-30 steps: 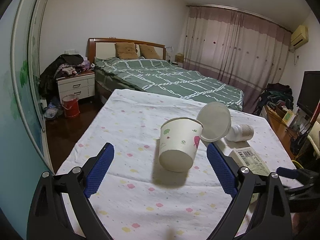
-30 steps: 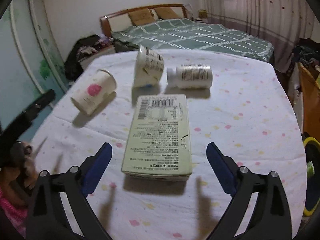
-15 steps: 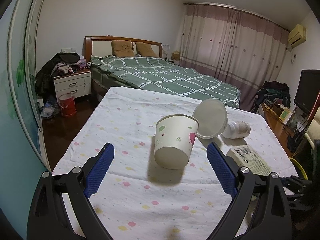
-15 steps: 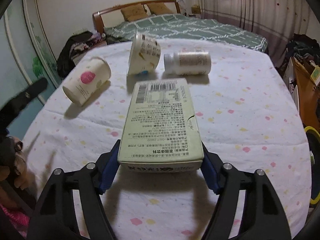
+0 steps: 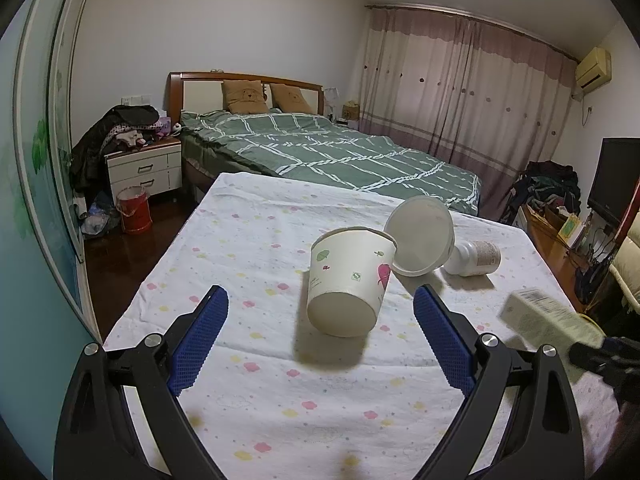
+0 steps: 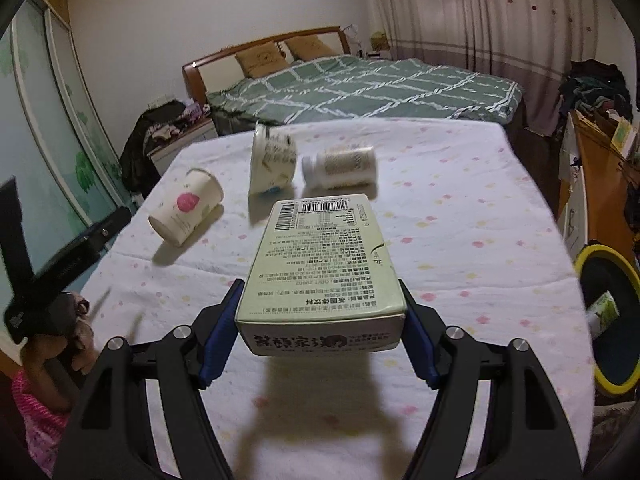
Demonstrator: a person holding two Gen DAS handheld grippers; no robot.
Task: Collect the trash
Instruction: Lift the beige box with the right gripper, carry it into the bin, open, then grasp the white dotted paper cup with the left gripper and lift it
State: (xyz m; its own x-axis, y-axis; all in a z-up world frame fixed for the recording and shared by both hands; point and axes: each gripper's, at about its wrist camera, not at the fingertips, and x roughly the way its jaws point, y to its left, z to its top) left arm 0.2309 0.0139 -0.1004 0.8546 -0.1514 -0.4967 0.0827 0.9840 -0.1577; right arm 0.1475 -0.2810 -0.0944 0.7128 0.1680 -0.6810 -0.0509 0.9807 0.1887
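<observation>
My right gripper (image 6: 318, 334) is shut on a pale green carton box (image 6: 324, 264) and holds it lifted above the table; its shadow falls below. The box shows blurred in the left wrist view (image 5: 548, 318). My left gripper (image 5: 320, 340) is open and empty, just short of a paper cup (image 5: 348, 280) lying on its side; the cup also shows in the right wrist view (image 6: 186, 212). Behind it lie a white tub (image 5: 420, 234) (image 6: 272, 164) and a white bottle (image 5: 476, 258) (image 6: 340, 168).
The table (image 5: 248, 240) has a white dotted cloth. A black bin with a yellow rim (image 6: 608, 312) stands on the floor at the right, with a green item inside. A bed (image 5: 320, 152), nightstand (image 5: 144, 168) and red bucket (image 5: 134, 216) lie beyond.
My right gripper closed on the carton box and lifted it off the table. My left gripper stayed open and backed slightly from the cup.
</observation>
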